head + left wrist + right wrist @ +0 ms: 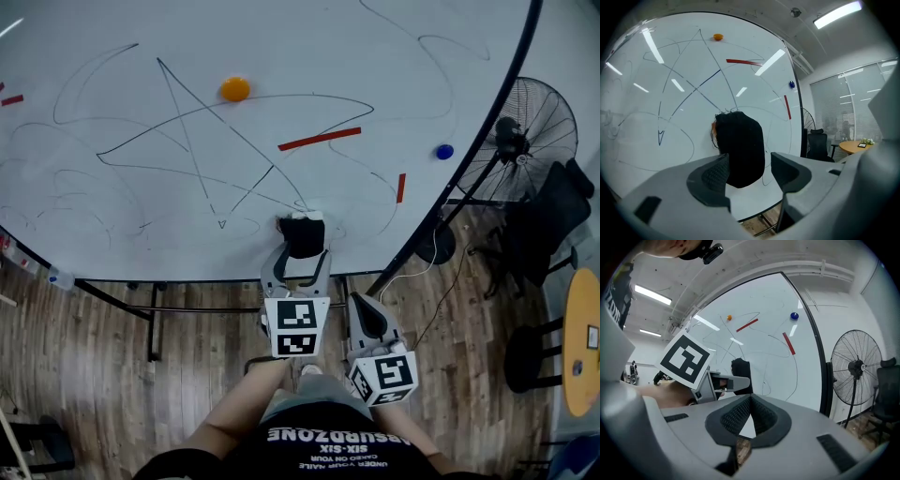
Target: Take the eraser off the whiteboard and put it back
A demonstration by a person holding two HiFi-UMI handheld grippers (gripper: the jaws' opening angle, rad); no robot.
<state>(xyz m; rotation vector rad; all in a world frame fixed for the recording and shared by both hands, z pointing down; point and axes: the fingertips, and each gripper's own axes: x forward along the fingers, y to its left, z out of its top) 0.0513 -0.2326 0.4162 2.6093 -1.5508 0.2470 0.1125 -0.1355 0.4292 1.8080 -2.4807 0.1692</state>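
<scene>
Black eraser (302, 234) sits near the lower edge of the scribbled whiteboard (394, 56), framed by the left hand-held gripper (302, 251), whose jaws stand wide apart on either side of it, not clamped, with bare board showing beside one pad. The right hand-held gripper (362, 305) hangs just beside it and lower, off the board, jaws pressed together on nothing. An orange magnet (234, 89), a blue magnet (444, 151) and red strips (319, 139) dot the board; a standing fan (525, 141) is to its right
</scene>
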